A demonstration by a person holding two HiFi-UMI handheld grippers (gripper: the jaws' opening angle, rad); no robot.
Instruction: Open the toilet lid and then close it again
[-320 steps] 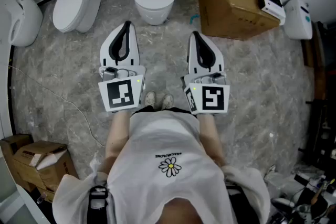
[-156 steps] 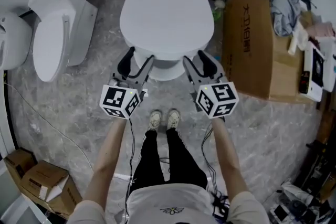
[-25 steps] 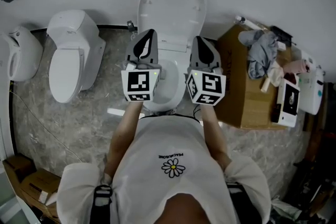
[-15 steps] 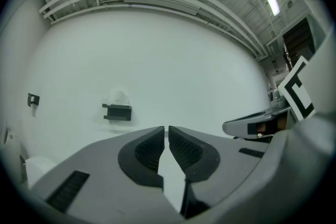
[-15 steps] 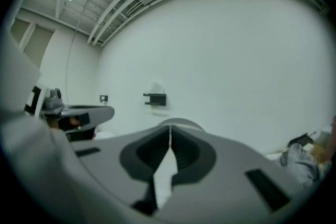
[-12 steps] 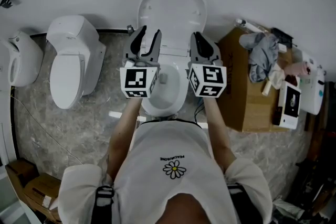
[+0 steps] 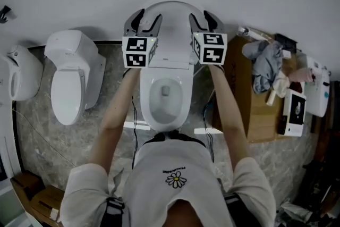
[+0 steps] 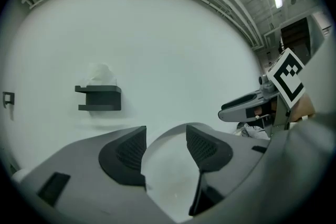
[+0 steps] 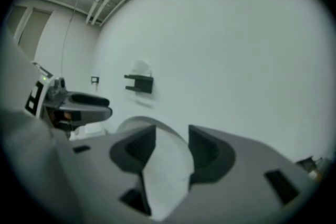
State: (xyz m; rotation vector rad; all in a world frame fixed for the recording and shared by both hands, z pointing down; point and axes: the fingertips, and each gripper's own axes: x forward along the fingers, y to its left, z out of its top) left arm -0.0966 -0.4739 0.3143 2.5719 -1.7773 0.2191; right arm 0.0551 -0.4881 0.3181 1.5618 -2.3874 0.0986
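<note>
Head view: upright toilet lid (image 7: 170, 21), bowl (image 7: 164, 109) uncovered.

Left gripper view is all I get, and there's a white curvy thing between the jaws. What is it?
Observer: That's the toilet lid, raised upright above the open bowl. The left gripper is opening its jaws with the lid's rim between them.
Operator: Is the other gripper at the lid too?
Observer: Yes. The right gripper has the lid's other side between its jaws, and they are opening too.
Operator: Is anything next to the toilet?
Observer: A second toilet, lid shut, stands on the person's left.
</note>
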